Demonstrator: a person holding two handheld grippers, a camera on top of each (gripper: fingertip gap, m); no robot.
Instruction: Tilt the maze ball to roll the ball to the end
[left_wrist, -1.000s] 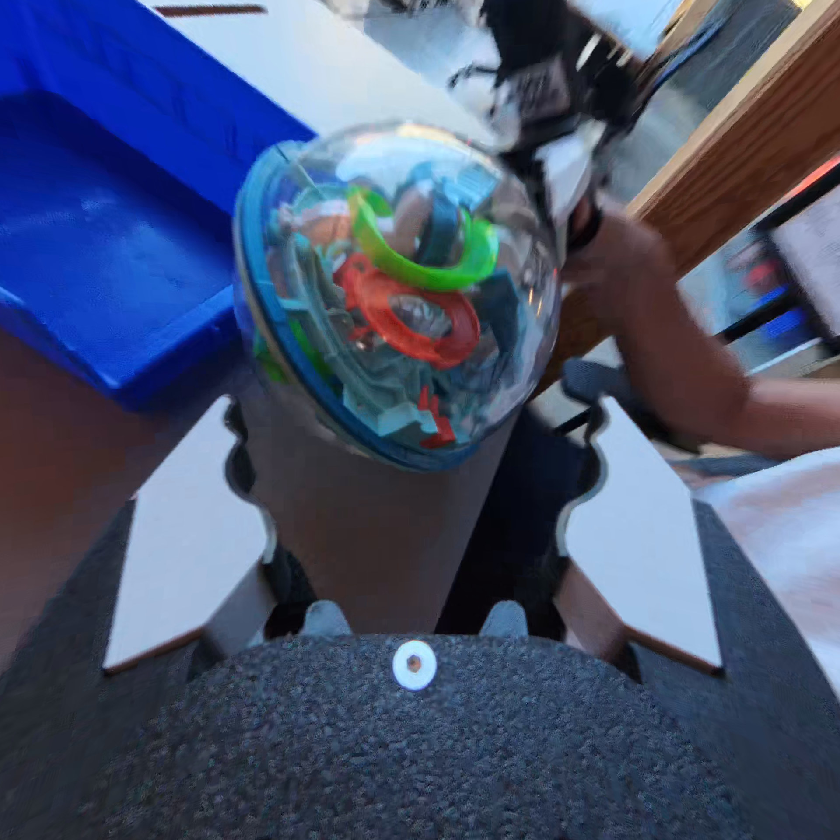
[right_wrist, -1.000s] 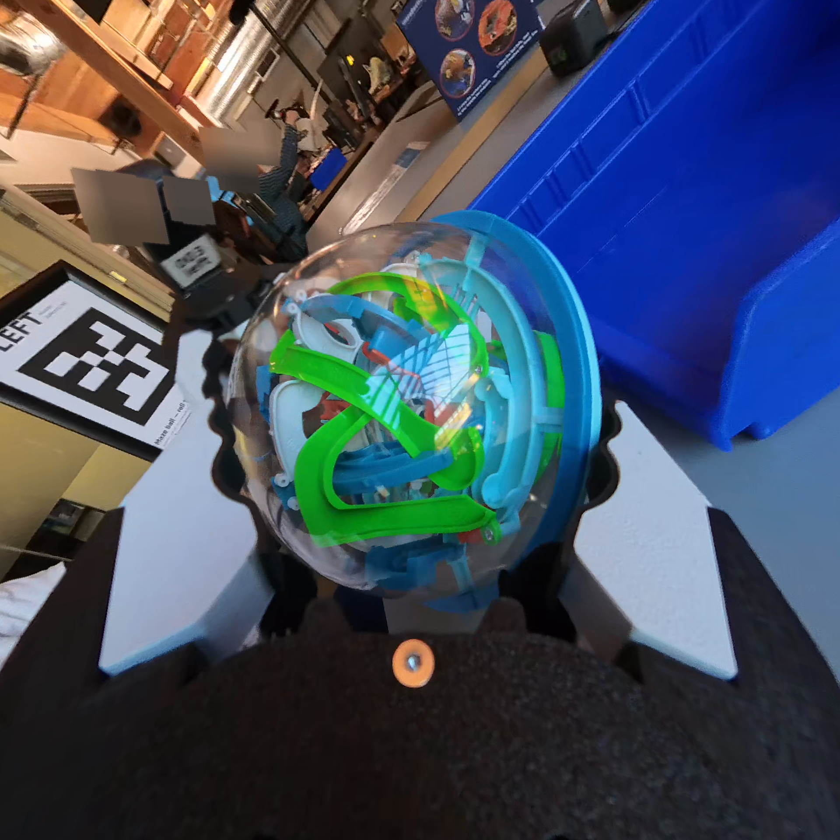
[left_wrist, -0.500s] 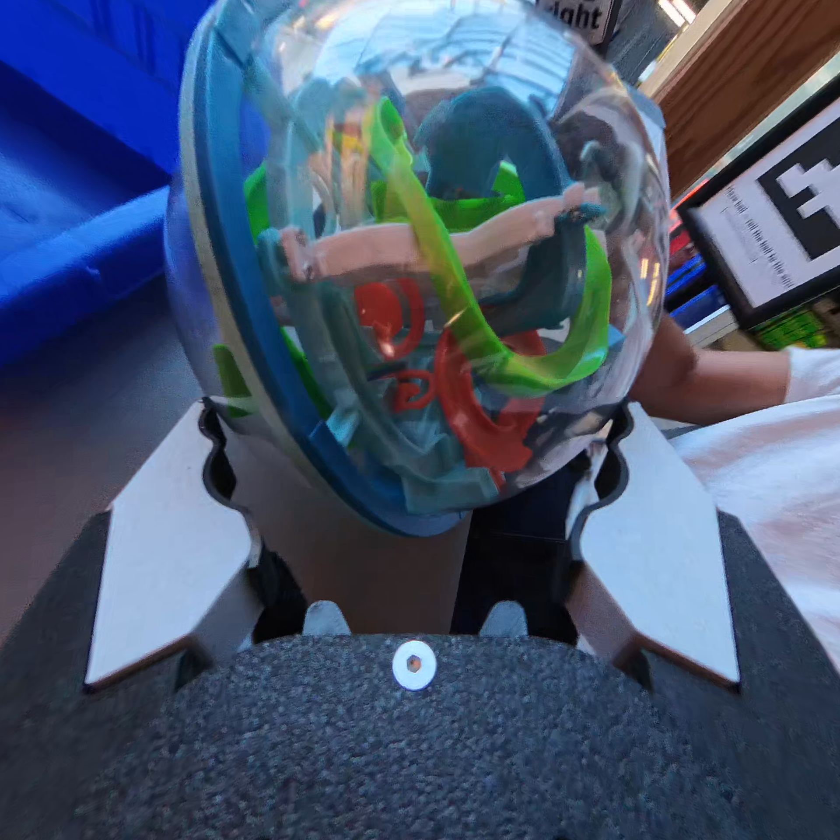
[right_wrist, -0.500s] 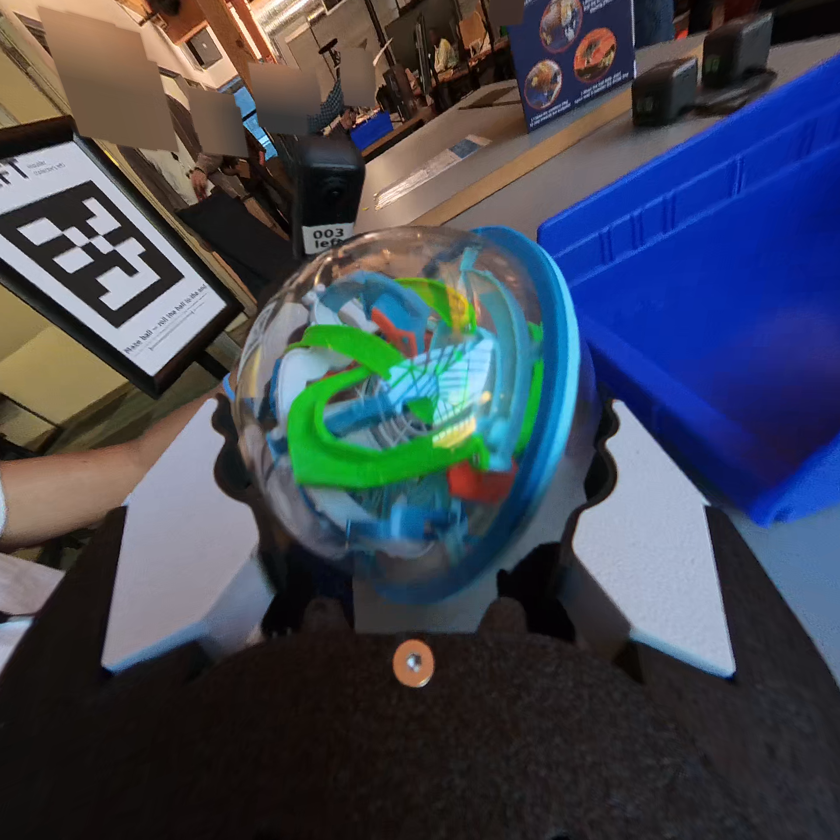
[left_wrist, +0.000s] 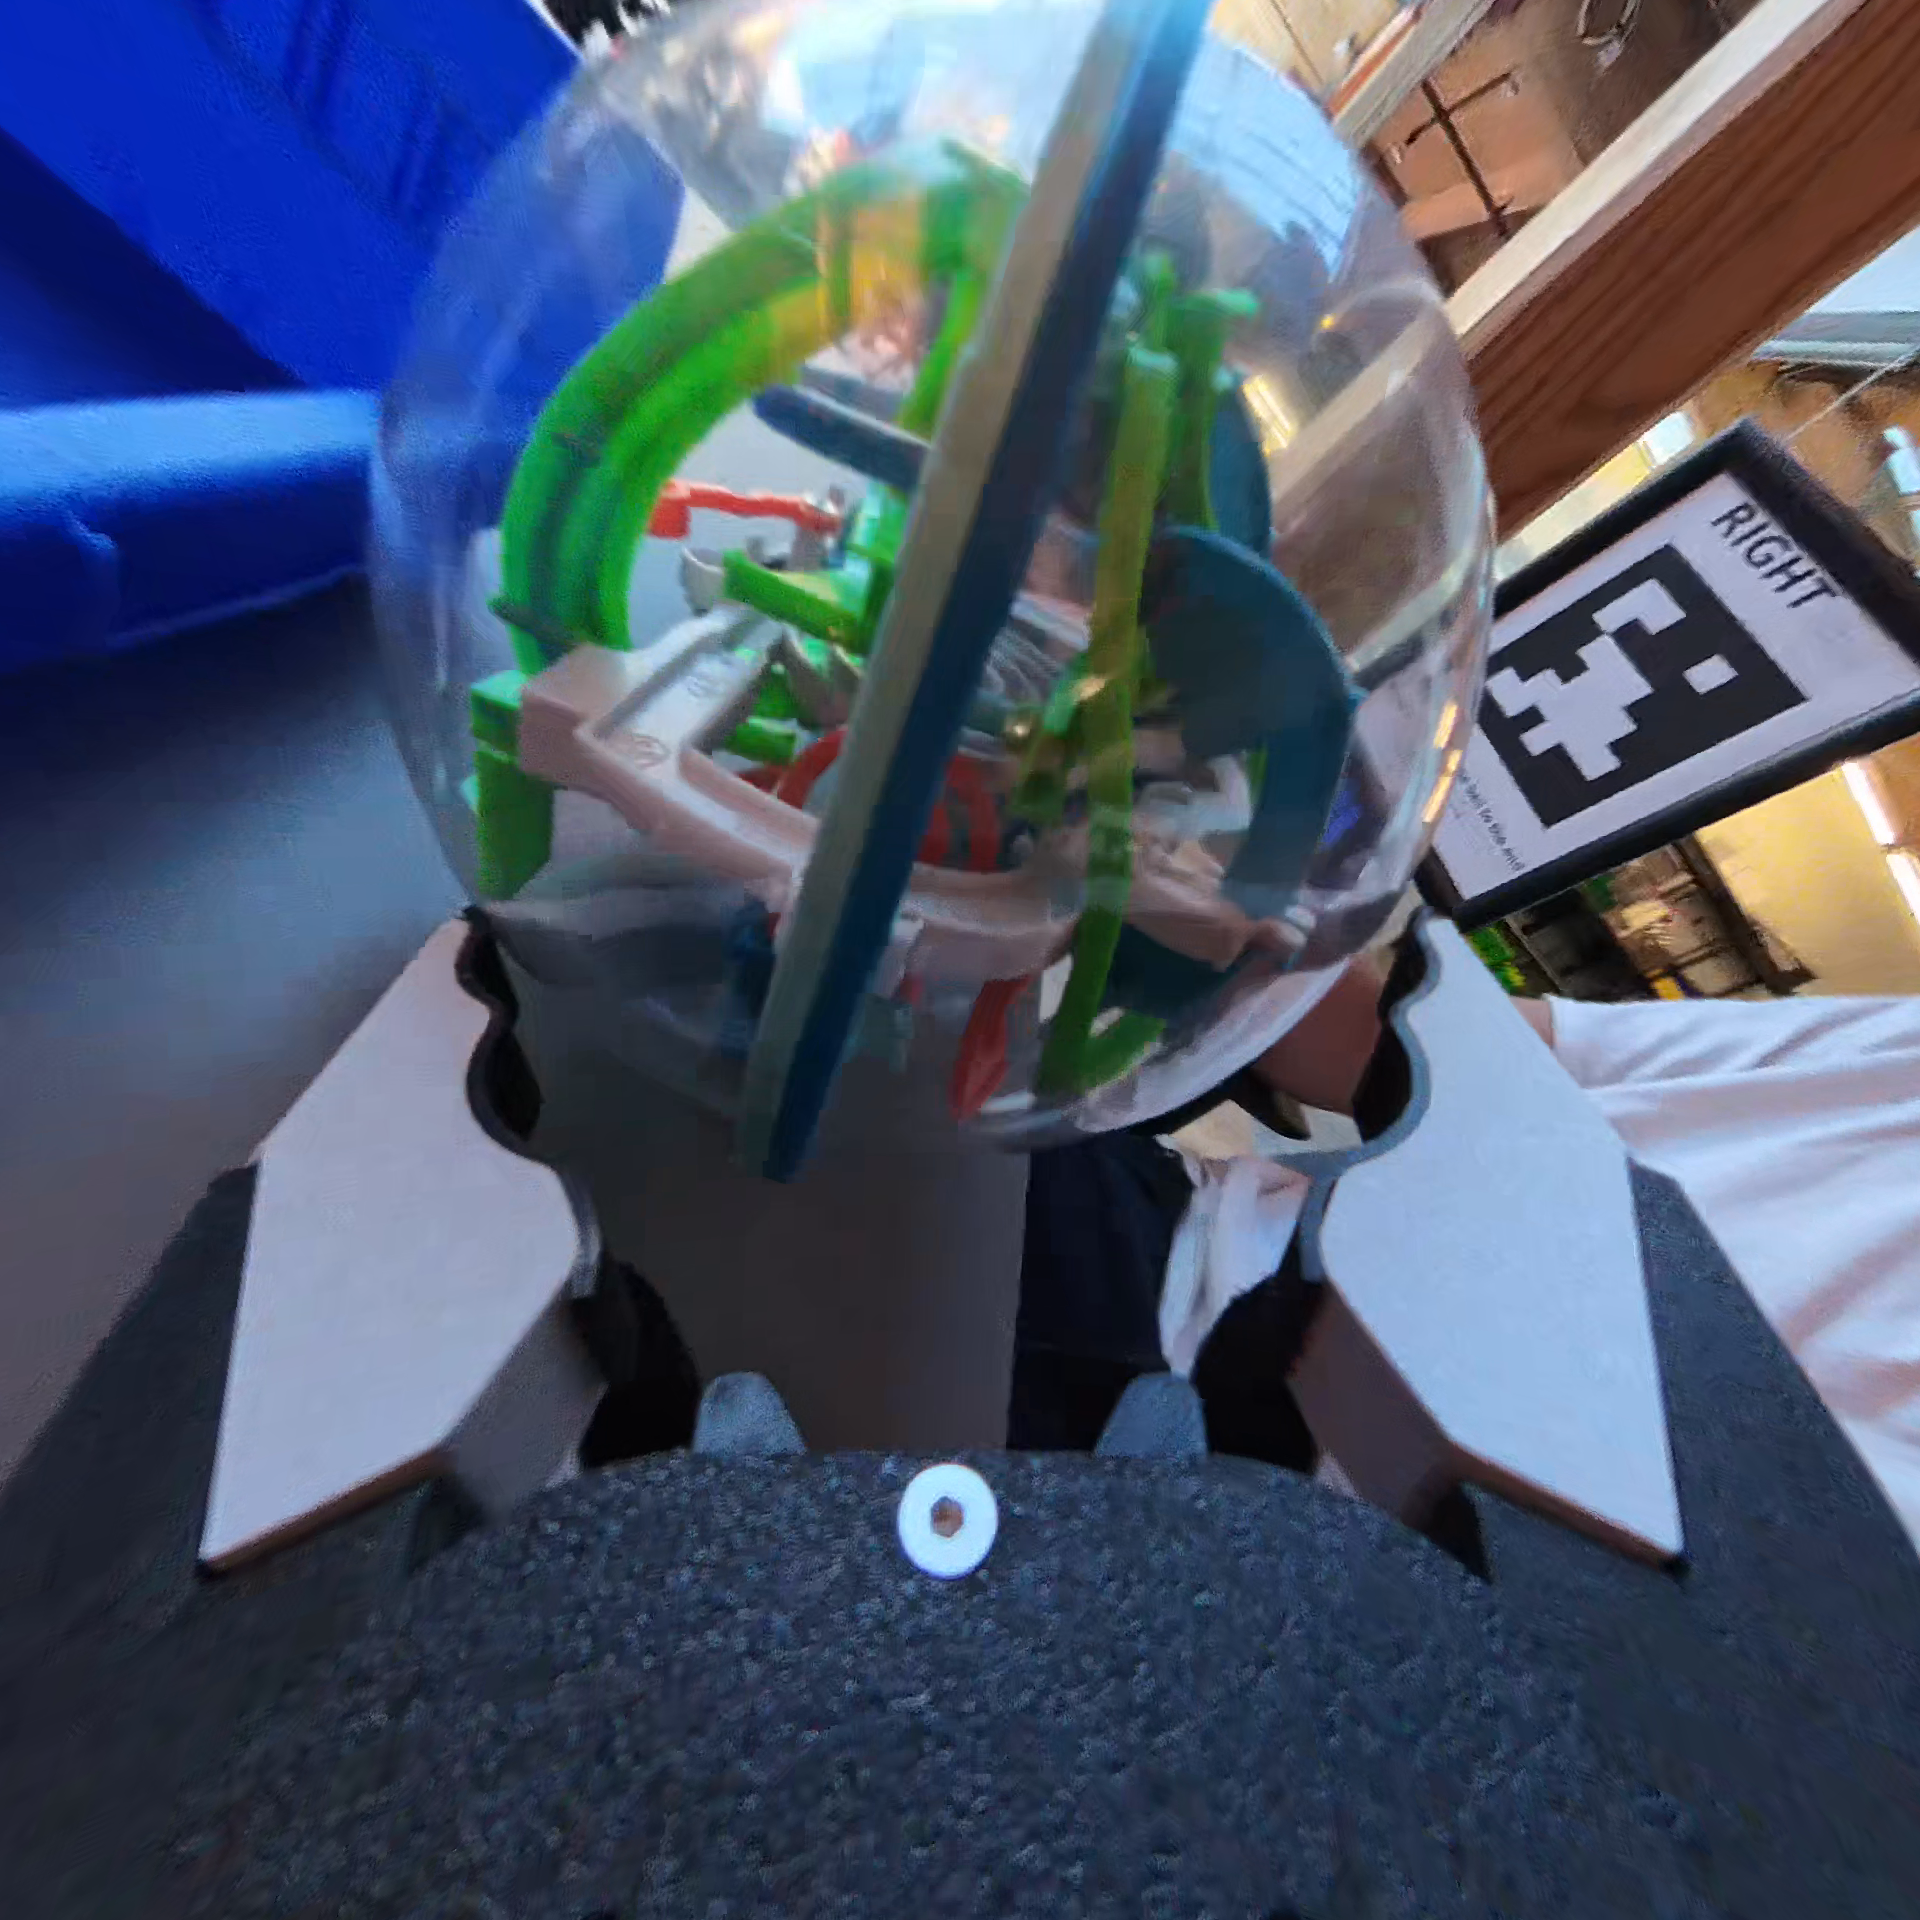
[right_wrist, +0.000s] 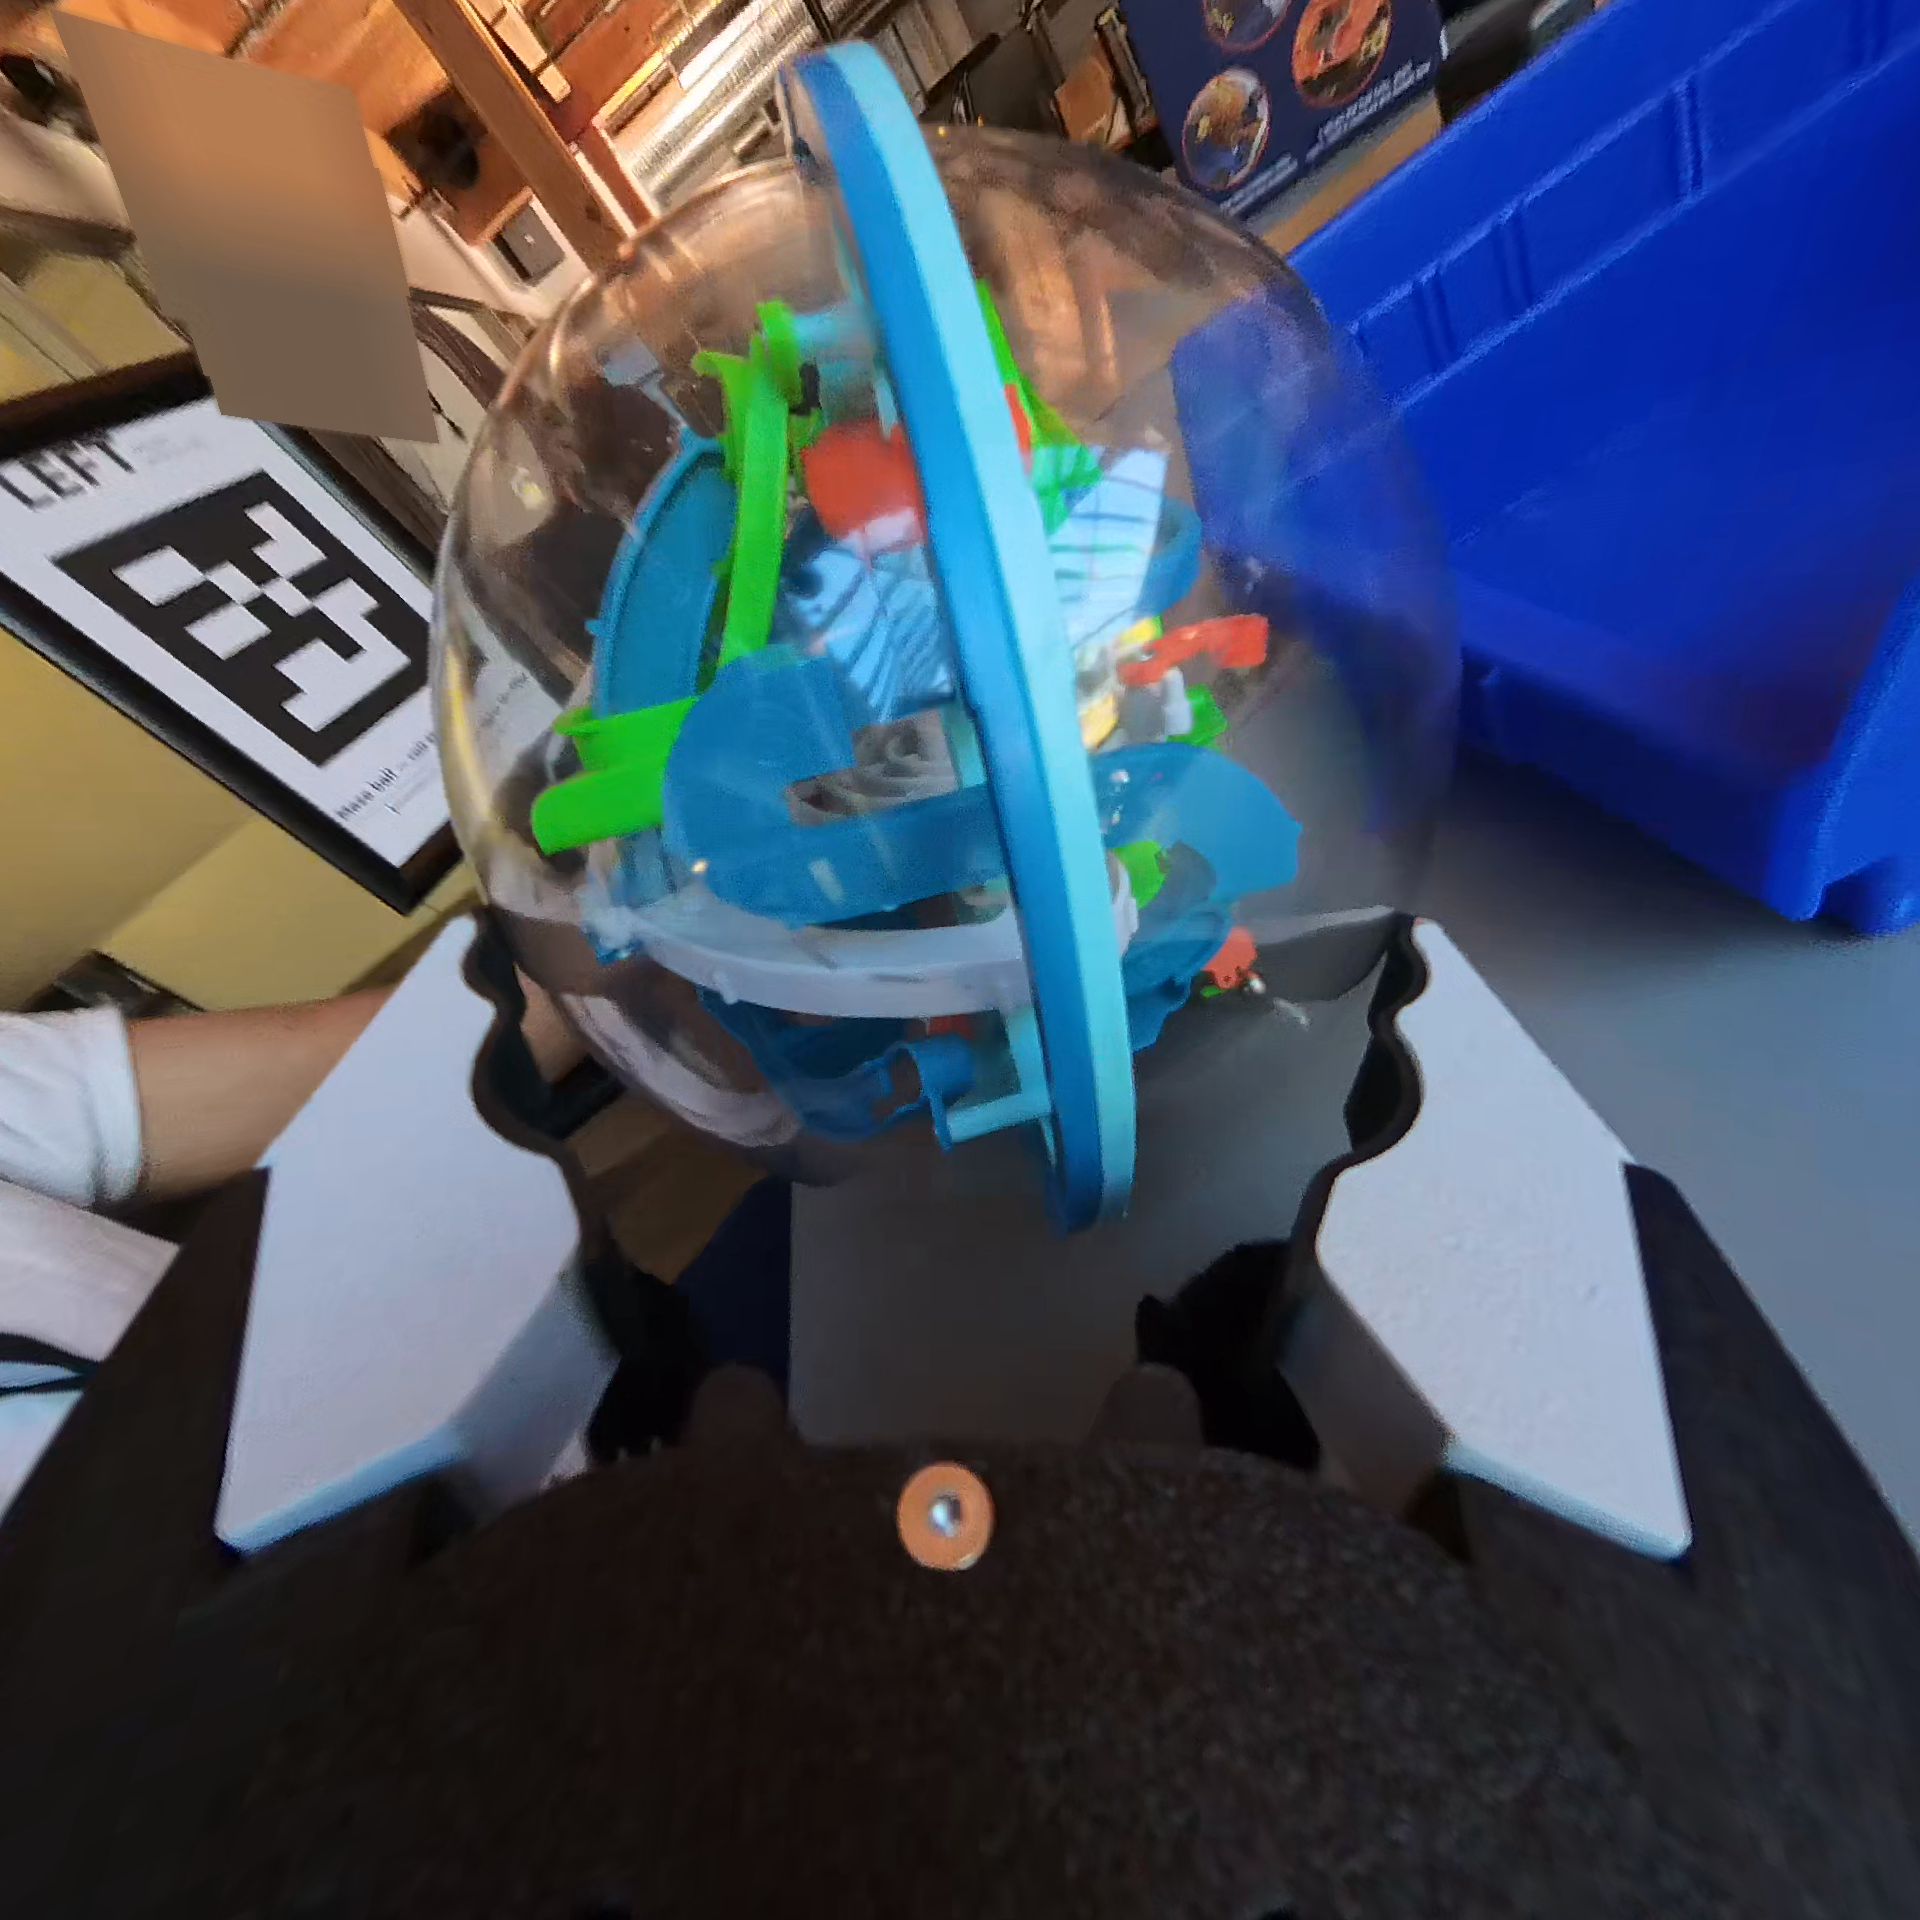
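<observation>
1. Bin (right_wrist: 1662, 436), blue plastic, is sitting on the grey table (right_wrist: 1662, 1091) behind the maze ball (right_wrist: 935, 665); its contents are not showing.
2. Maze ball's blue equator ring (left_wrist: 966, 623) is standing nearly upright, tilting slightly.
3. Left gripper (left_wrist: 940, 997) and right gripper (right_wrist: 940, 997) are both clasping the sphere's lower sides.

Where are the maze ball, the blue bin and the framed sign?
maze ball (right_wrist: 935, 665): right wrist view, blue ring.
blue bin (right_wrist: 1662, 436): right wrist view, side wall.
framed sign (left_wrist: 1621, 675): left wrist view, white face.
</observation>
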